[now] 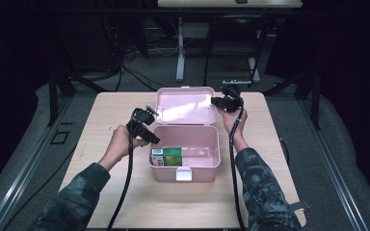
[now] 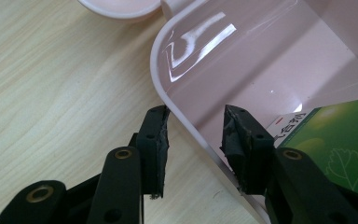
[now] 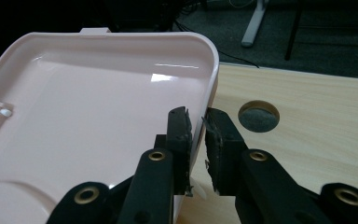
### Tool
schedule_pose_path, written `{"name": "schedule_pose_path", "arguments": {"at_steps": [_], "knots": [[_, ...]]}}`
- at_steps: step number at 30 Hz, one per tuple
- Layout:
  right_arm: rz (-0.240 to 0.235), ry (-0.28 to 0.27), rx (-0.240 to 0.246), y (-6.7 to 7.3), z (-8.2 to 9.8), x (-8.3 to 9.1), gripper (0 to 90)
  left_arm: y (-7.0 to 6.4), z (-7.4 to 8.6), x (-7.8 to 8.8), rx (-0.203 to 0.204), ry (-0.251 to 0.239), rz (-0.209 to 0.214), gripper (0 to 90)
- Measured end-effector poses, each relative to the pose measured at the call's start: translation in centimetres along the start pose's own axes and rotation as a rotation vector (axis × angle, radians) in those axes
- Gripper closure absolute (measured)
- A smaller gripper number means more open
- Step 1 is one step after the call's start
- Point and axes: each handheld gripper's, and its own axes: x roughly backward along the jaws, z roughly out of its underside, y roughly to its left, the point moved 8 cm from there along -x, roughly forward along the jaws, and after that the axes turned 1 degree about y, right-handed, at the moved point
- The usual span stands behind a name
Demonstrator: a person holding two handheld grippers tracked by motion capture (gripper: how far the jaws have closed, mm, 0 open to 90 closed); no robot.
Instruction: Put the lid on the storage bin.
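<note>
An open pink plastic box (image 1: 217,144) stands at the middle of the table, its lid (image 1: 185,103) tipped back behind it. A green and white carton (image 1: 167,157) lies inside at the front left. My left gripper (image 1: 153,138) is at the box's back left corner. In the left gripper view the box's rim (image 2: 182,116) runs slantwise between the jaws of the left gripper (image 2: 196,135) and touches both pads, with the carton (image 2: 340,140) just beyond. My right gripper (image 1: 216,101) is shut on the lid's right edge. The lid (image 3: 98,116) shows its edge pinched between the right gripper's (image 3: 196,135) pads.
The box's front latch (image 1: 183,174) faces the person. A round cable hole (image 3: 258,116) is cut in the wooden table (image 1: 125,192) just right of the lid. Beyond the far edge are a dark floor, cables and table legs (image 1: 179,48).
</note>
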Motion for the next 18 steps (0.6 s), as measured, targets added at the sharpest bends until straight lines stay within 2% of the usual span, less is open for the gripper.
{"name": "schedule_pose_path", "arguments": {"at_steps": [8,18], "knots": [[-0.052,-0.048,-0.030,0.3,-0.6,1.6,82.6,0.1,-0.1,-0.1,0.016,-0.008,-0.010,61.4],[-0.092,-0.068,-0.002,0.6,-1.1,3.0,83.2,0.1,-0.1,-0.1,0.022,-0.014,-0.016,61.7]]}}
